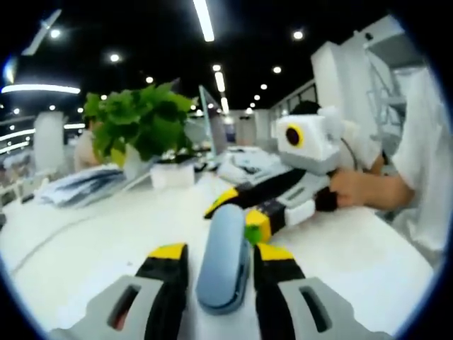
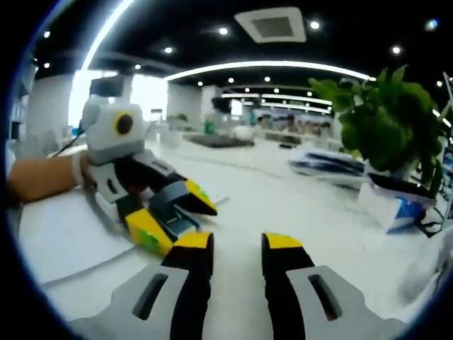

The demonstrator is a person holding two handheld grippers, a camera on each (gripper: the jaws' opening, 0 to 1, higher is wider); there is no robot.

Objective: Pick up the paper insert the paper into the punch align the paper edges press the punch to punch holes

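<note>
A blue-grey hole punch (image 1: 224, 273) lies lengthwise between the jaws of my left gripper (image 1: 221, 249), which close against its sides. In the right gripper view the same punch (image 2: 168, 204) sits gripped in the left gripper (image 2: 173, 216), low over the white table. A white paper sheet (image 2: 62, 244) lies flat on the table under and behind that gripper. My right gripper (image 2: 237, 244) stands open just to the right of the punch, with nothing between its jaws. From the left gripper view it (image 1: 241, 212) reaches in from the right, its tips just beyond the punch's far end.
A green potted plant (image 1: 138, 124) (image 2: 386, 120) stands at the back of the table (image 1: 92, 241). Paper stacks (image 1: 78, 185) (image 2: 329, 164) lie beside it. A white and blue box (image 2: 393, 202) sits at the right. A person's hand (image 1: 361, 188) holds the right gripper.
</note>
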